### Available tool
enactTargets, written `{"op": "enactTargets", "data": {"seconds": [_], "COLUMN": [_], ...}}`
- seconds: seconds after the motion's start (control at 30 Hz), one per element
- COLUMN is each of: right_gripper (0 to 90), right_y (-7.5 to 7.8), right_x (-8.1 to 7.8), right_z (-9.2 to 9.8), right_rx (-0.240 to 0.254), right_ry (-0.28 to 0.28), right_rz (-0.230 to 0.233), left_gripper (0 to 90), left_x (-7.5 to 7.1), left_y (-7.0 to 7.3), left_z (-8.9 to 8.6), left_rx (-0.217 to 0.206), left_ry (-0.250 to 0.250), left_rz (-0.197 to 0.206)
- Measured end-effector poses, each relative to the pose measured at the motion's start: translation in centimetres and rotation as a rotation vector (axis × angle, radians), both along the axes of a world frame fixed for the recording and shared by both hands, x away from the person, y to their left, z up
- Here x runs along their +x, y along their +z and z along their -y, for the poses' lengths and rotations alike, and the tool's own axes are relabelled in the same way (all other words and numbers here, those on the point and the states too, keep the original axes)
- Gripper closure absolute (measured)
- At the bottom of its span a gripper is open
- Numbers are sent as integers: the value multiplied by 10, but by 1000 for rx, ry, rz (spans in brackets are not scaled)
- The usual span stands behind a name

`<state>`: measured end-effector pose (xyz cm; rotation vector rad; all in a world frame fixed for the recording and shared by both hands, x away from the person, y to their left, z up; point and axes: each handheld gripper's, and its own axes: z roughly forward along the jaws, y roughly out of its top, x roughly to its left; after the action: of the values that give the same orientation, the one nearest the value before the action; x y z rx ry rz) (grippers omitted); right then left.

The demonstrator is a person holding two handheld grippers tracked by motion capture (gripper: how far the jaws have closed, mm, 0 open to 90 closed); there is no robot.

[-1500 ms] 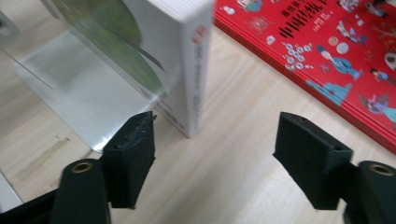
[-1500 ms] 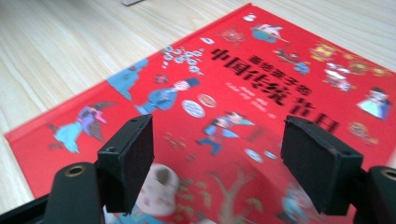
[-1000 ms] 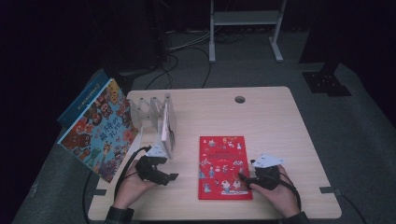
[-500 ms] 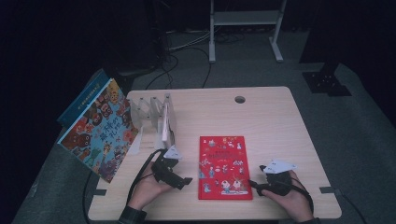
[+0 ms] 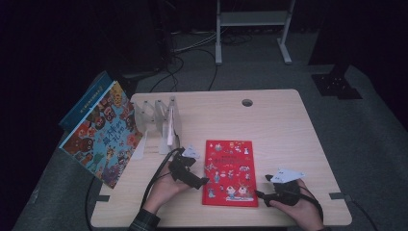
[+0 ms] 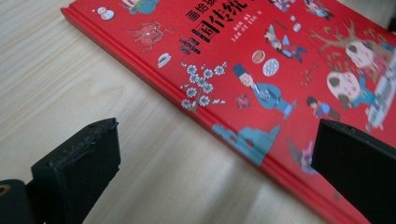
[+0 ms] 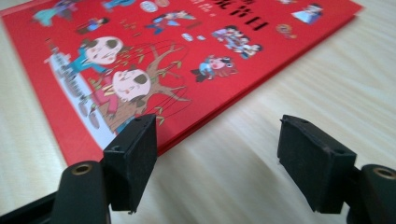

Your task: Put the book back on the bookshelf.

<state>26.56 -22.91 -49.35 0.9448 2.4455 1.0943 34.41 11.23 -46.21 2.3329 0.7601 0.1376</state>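
Tabletop (image 5: 284, 125): pale wood, rectangular, with a round cable hole (image 5: 247, 102) near the far edge; its far-right half is bare, the widest open room on the surface. Large picture book (image 5: 103, 132): propped tilted at the left edge, overhanging the tabletop's left side. Clear divider rack (image 5: 156, 115): standing at the far left, just beside the large book, one thin pale book (image 5: 169, 126) upright in its slots. Red book (image 5: 230, 166): lying flat, cover up, near the front middle of the tabletop, its near edge close to the front rim; bare wood runs along both long edges. Left tool (image 5: 199, 182): held low at the red book's left edge, jaws wide apart and just opened further; in the left gripper view one jaw stands over bare wood and the other over the cover, the spine edge running between them, nothing gripped. Right tool (image 5: 260, 194): held low at the book's near right corner, jaws apart though lately narrowed a little; in the right gripper view one jaw sits at the book's edge, the other over bare wood, nothing clamped.
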Motion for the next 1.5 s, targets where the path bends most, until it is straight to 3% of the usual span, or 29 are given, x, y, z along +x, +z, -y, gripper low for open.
{"op": "enactTargets", "data": {"seconds": [0.77, 0.83, 1.13, 1.3, 1.5], "right_gripper": [265, 263, 256, 256, 258], "right_y": [-4, -4, -2, 10, 22], "right_x": [-15, -15, -10, 6, 48], "right_z": [-74, -79, -84, -70, -49], "right_rx": [-12, -9, 15, 36, 26], "right_ry": [122, 124, 148, 104, 45], "right_rz": [0, -5, -26, 6, 23], "left_gripper": [7, 5, 5, 5, 4], "left_x": [12, 13, 12, 12, 11], "left_y": [-18, -19, -20, -20, -20], "left_z": [1, 1, 1, 2, 3], "left_rx": [16, 36, 58, 60, 65], "left_ry": [-8, -5, 4, 10, 10], "left_rz": [-61, -53, -40, -44, -39]}}
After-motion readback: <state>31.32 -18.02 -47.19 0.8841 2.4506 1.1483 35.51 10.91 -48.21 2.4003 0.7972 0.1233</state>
